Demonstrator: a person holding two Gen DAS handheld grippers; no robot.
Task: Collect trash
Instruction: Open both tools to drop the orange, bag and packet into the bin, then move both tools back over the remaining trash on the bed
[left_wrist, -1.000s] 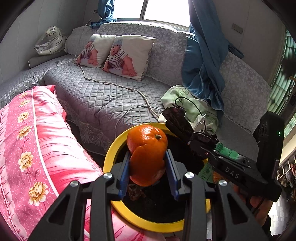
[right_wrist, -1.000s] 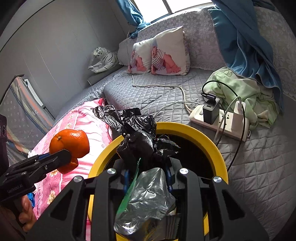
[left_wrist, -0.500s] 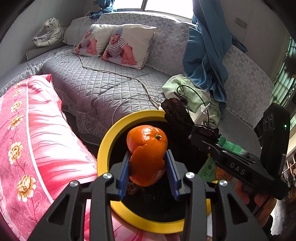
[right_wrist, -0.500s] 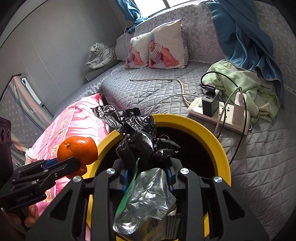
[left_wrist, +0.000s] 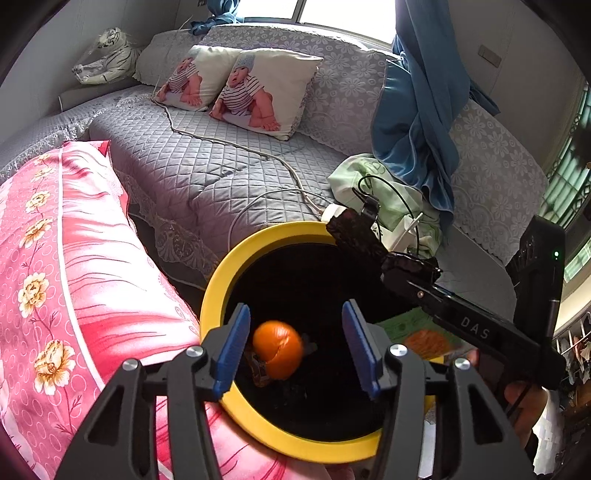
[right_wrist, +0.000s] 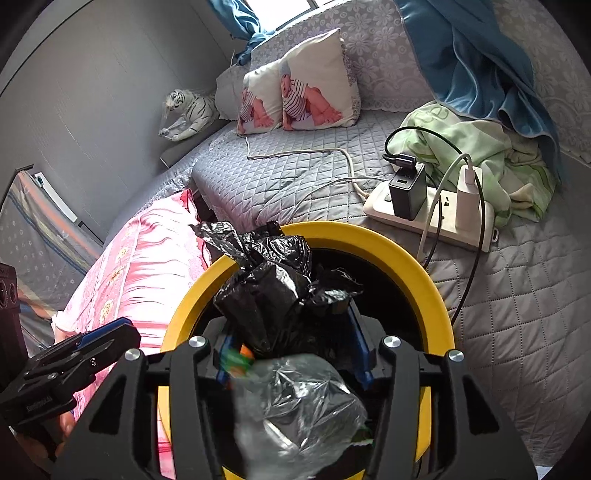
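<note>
My left gripper (left_wrist: 295, 343) is open over the yellow-rimmed black bin (left_wrist: 221, 273). The orange (left_wrist: 277, 349) is free of the pads and lies blurred inside the bin between them. My right gripper (right_wrist: 291, 347) has spread its fingers; a black plastic bag (right_wrist: 273, 273) and a clear crumpled wrapper (right_wrist: 299, 398) sit between them over the bin (right_wrist: 417, 266), and a blurred green-and-orange packet (right_wrist: 236, 360) drops beside the left pad. The right gripper also shows in the left wrist view (left_wrist: 373, 247), with the black bag at its tip.
A pink floral cushion (left_wrist: 74, 295) lies left of the bin. The grey quilted sofa (left_wrist: 207, 173) carries a white power strip with chargers (right_wrist: 428, 210), cables, a green cloth (right_wrist: 476, 147), a blue curtain (left_wrist: 417, 110), two baby-print pillows (left_wrist: 240, 88) and a toy tiger (right_wrist: 188, 114).
My left gripper opened and the orange dropped into the bin. My right gripper's fingers spread and the green packet slipped down, blurred.
</note>
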